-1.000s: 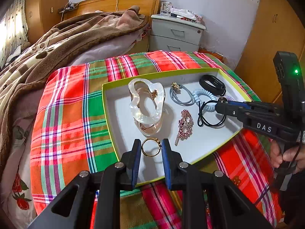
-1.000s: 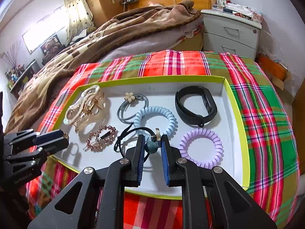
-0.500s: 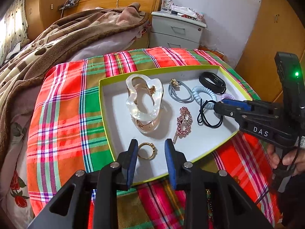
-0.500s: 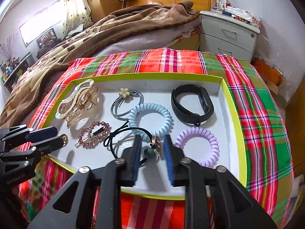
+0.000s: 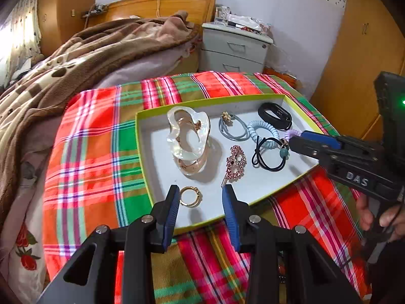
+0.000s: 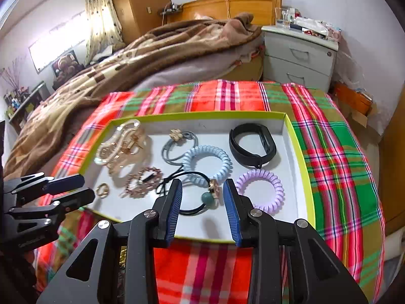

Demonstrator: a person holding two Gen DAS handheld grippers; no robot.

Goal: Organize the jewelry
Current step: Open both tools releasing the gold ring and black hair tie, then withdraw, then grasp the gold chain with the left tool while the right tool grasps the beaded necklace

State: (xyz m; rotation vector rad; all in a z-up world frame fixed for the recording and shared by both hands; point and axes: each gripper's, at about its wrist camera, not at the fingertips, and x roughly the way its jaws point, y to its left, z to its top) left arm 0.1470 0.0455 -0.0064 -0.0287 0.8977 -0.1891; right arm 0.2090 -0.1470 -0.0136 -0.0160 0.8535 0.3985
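Note:
A white tray with a lime rim (image 5: 138, 141) (image 6: 301, 157) lies on the plaid cloth. A gold ring (image 5: 190, 197) (image 6: 102, 190) rests on its near floor between the fingers of my left gripper (image 5: 201, 192), close to the left pad; the jaws are opening and no longer press on it. My right gripper (image 6: 202, 187) is also opening. A black hair tie with a teal bead (image 6: 208, 197) (image 5: 283, 152) lies loose on the tray between its pads. Each gripper shows in the other's view: the right gripper (image 5: 298, 139), the left gripper (image 6: 83, 188).
The tray also holds a clear hair claw (image 5: 188, 136), a pink rhinestone clip (image 5: 236, 160), a grey flower tie (image 6: 177, 139), a blue spiral tie (image 6: 207, 160), a black band (image 6: 251, 144) and a purple spiral tie (image 6: 260, 190). A brown blanket (image 5: 88, 58) and a nightstand (image 6: 298, 58) lie beyond.
Both grippers have opened. The left one let go of the gold ring and the right one let go of the beaded hair tie; both items now lie on the tray. The right gripper drew back slightly.

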